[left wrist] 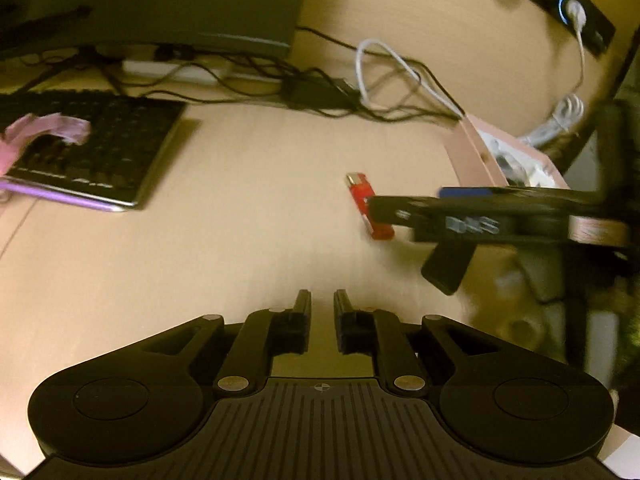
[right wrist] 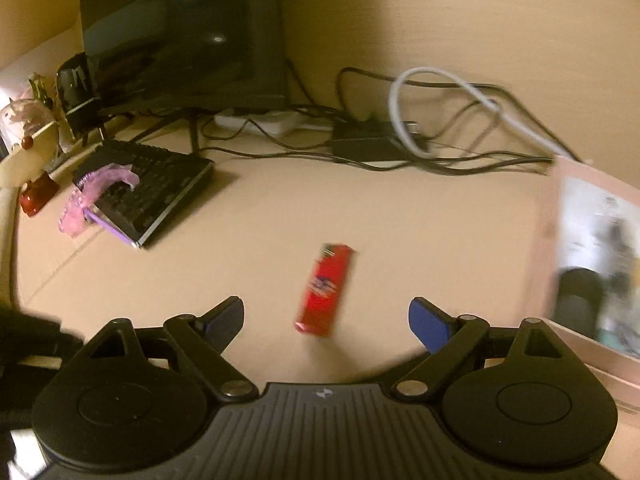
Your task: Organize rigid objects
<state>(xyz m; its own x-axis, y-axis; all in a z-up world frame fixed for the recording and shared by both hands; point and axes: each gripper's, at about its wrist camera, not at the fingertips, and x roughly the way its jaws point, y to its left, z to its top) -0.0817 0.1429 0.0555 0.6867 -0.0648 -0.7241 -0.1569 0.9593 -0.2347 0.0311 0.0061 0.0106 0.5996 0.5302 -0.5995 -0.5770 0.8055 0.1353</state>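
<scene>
While right gripper [right wrist: 326, 320] gapes around red lighter [right wrist: 325, 289] mid-frame, left gripper [left wrist: 322, 304] idles nearly closed, empty; next: close squarely.

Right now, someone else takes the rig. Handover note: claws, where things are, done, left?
Left claw: fingers nearly together, nothing between them, held low over the desk.
Right claw: wide open, empty, lined up on the red lighter, which lies flat on the desk between its blue fingertips but is not gripped.
Pink box: at the desk's right side, open, already holding some items too blurred to name.
Done: cannot tell beyond what is in the box.
Left: probably close the right claw on the lighter and carry it to the pink box.
</scene>
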